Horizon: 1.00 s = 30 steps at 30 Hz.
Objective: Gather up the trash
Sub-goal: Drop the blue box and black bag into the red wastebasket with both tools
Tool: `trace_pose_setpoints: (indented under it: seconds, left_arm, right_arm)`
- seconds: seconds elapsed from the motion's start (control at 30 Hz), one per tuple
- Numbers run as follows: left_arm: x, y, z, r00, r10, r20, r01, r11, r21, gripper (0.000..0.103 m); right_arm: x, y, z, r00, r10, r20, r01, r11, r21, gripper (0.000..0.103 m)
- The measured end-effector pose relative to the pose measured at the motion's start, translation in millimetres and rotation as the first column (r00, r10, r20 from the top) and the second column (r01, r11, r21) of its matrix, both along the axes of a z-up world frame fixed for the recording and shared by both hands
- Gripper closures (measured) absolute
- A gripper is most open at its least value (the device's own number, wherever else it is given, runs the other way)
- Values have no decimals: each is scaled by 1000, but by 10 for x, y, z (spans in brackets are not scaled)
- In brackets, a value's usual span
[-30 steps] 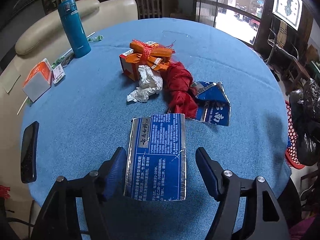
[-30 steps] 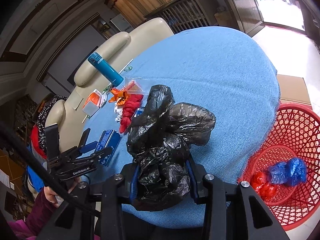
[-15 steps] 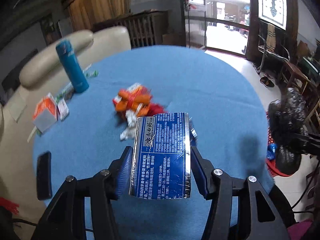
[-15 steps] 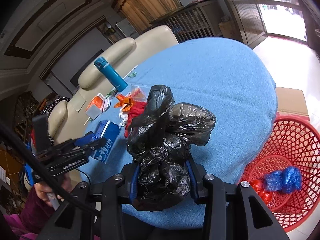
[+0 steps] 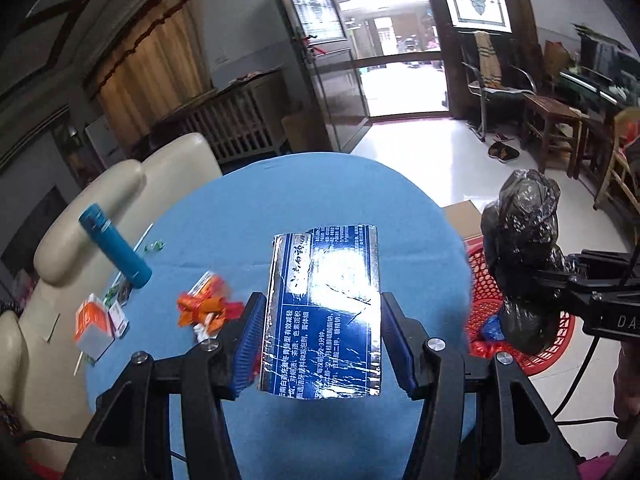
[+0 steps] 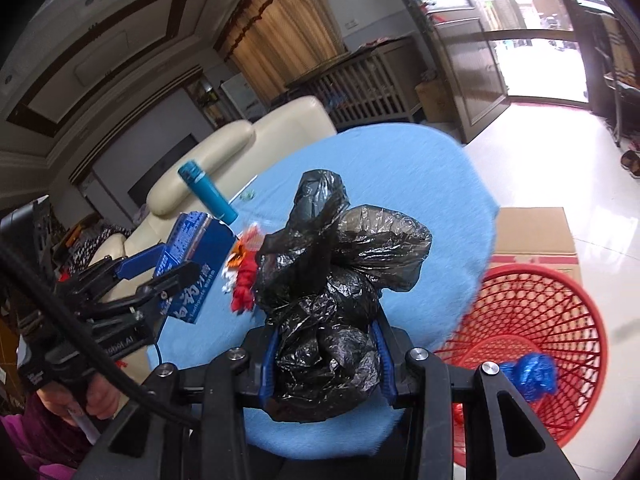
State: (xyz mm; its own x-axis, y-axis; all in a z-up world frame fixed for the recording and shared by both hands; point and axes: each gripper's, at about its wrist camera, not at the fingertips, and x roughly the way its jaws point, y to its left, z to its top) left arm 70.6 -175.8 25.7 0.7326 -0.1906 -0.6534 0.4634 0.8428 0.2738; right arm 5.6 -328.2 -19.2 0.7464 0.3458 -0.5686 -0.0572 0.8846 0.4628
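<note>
Trash is in both your hands right now. Nearest you, your left gripper (image 5: pixel 322 346) has just closed its blue ribbed pads on the edges of a flattened blue packet (image 5: pixel 325 312), held flat and clear above the blue tablecloth (image 5: pixel 248 220); it is thin foil-lined card, creased and glaring where light hits it (so it may bow if squeezed harder). Your right gripper (image 6: pixel 326 364) is clamped on a crumpled black plastic bag (image 6: pixel 336 292), soft and glossy, bunched so it stays in the jaws. Just past the table edge sits the red lattice basket (image 6: pixel 560 308), with a blue wad (image 6: pixel 530 374) already inside. Farther back on the cloth lie orange wrappers (image 5: pixel 204 306) and a teal bottle (image 5: pixel 114 246).
</note>
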Motion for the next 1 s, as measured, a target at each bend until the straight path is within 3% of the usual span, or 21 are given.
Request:
trace_pose_setpoints:
  seconds: [0.47, 0.8, 1.0]
  left_arm:
    - [-64, -677, 14, 994, -108, -29, 108, 994, 10, 44]
    - [-143, -966, -7, 979, -190, -75, 188, 982, -28, 44]
    - [-108, -1033, -73, 962, -234, -142, 227, 972, -61, 44]
  right_arm:
    - [-268, -879, 46, 981, -194, 14, 193, 979, 64, 61]
    - [-344, -1125, 82, 969, -246, 16, 245, 968, 55, 61]
    - [-326, -1148, 48, 968, -252, -1, 252, 967, 41, 61]
